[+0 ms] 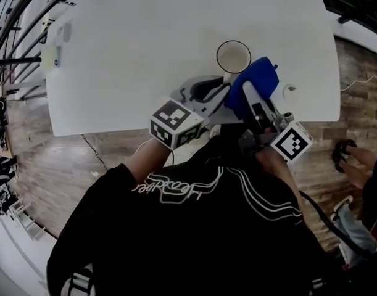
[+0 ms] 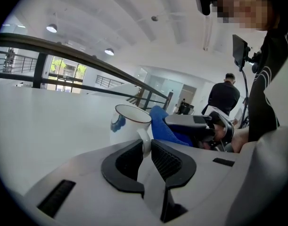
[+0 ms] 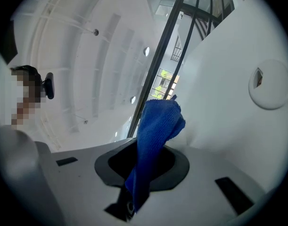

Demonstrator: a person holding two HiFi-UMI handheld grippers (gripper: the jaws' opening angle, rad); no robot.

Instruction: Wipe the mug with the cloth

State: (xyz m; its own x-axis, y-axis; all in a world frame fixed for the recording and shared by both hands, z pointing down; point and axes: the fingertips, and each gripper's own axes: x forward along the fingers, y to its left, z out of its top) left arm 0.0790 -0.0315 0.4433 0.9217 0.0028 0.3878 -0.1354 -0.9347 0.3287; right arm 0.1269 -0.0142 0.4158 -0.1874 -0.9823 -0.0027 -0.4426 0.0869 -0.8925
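White worktop [image 1: 145, 42] over a wood-plank floor [image 1: 102, 153], with railings and ceiling lights behind. Near the worktop's front edge, upright, a white ceramic mug [image 1: 233, 57] with a dark rim and a blue mark on its side, pale inside showing from above. Curved white handle [image 2: 144, 142] turned toward the left gripper [image 2: 146, 149] and caught between its black ribbed jaws, pinched on either side of the loop. Just right of the mug, touching or all but touching its wall, a blue microfibre cloth [image 1: 255, 82], bunched and standing up out of the right gripper [image 3: 144, 166]. Jaws there clamped on the cloth's lower part, a tail hanging below them. Both grippers side by side in front of the person's black top, cubes with square markers [image 1: 173, 123] at their near ends. Farther right on the worktop, a small round white disc [image 1: 290, 90]. Far off in the left gripper view, a person in dark clothes [image 2: 224, 95], standing.
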